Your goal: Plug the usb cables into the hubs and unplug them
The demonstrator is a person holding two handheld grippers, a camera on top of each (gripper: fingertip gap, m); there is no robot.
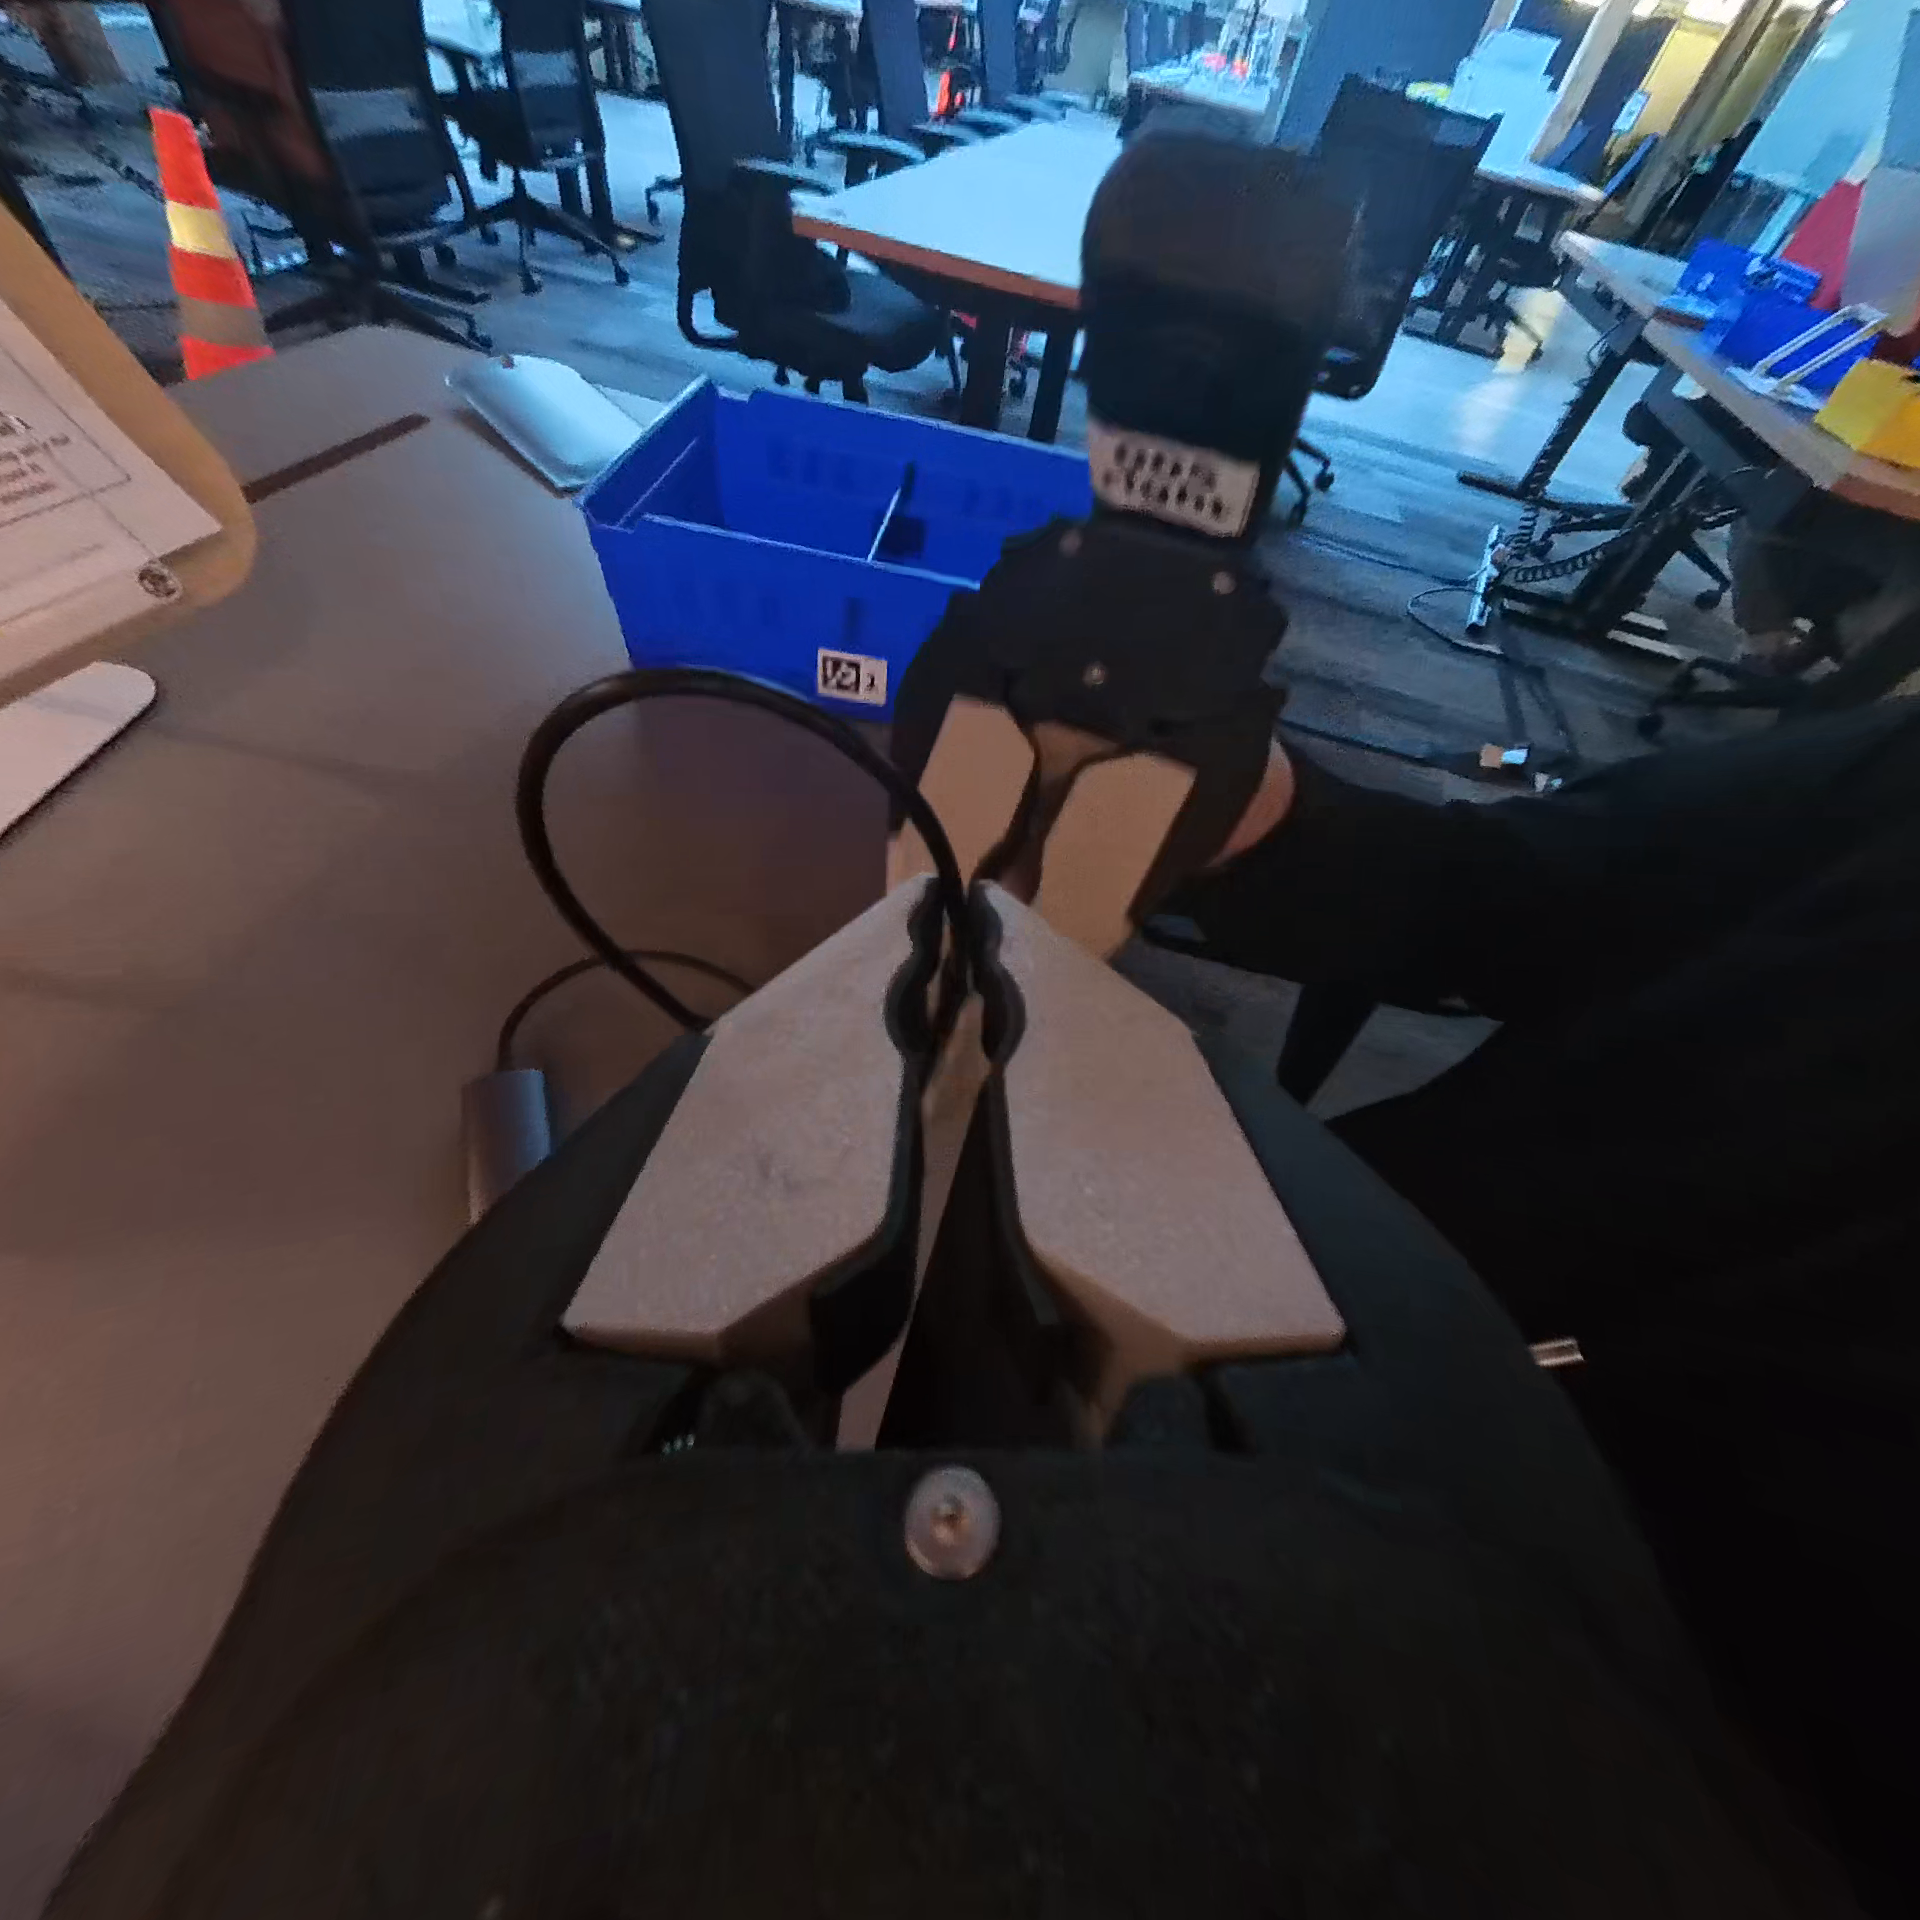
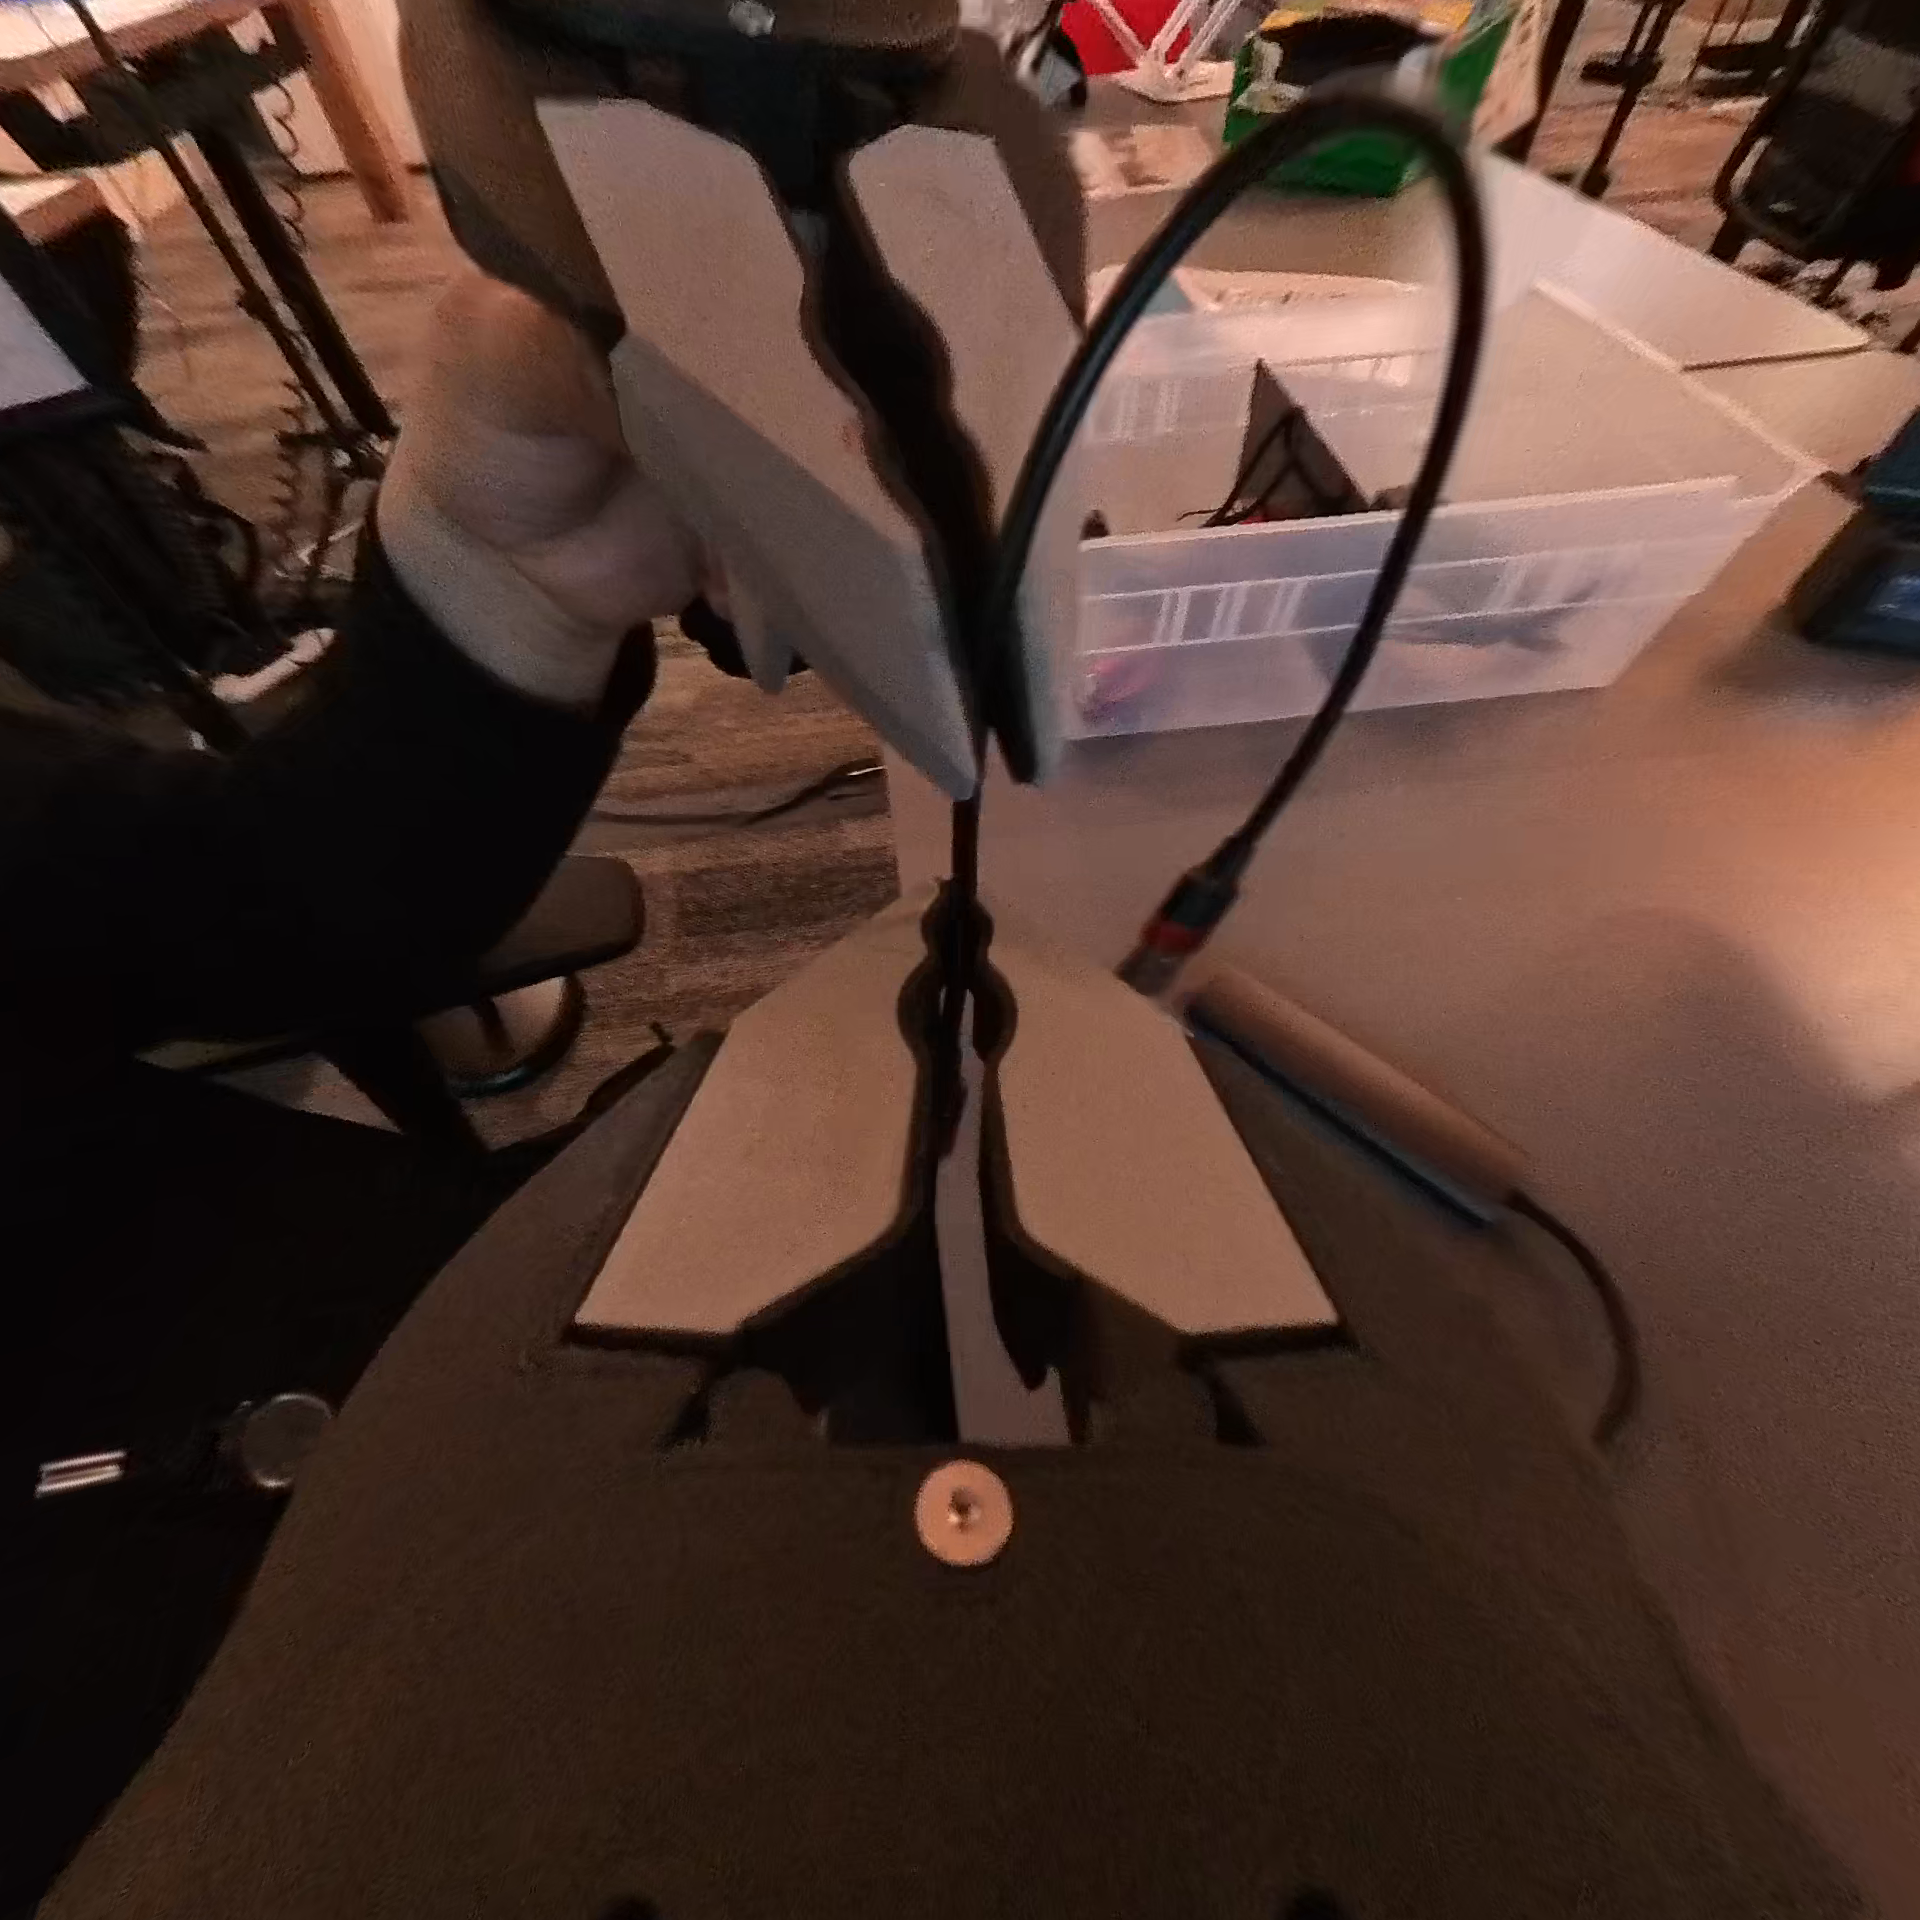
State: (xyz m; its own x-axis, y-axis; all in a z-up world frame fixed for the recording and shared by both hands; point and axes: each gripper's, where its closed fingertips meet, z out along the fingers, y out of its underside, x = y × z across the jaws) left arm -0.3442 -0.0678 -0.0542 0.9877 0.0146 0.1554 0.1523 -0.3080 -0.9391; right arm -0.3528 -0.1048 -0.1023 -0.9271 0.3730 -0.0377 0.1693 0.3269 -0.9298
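Note:
My left gripper point(image 1: 951, 920) is shut on a thin black USB cable point(image 1: 665, 686) that loops up and to the left. A grey hub point(image 1: 509, 1122) lies on the table at the lower left. My right gripper point(image 1: 1023, 862) faces it tip to tip, held by a hand. In the right wrist view my right gripper point(image 2: 961, 935) is shut on the same cable point(image 2: 1455, 343), just below the left gripper point(image 2: 982, 774). The cable arcs right and down to a red-banded plug point(image 2: 1184, 925) at the end of the long grey hub point(image 2: 1351, 1091). I cannot tell if the plug is seated.
A blue bin point(image 1: 790, 561) stands at the far edge of the grey table point(image 1: 260, 935), with a sign stand point(image 1: 73, 499) to the left. A clear plastic bin point(image 2: 1507, 540) with oddments stands on the table behind the cable loop. A dark sleeve point(image 2: 260, 831) is at the left.

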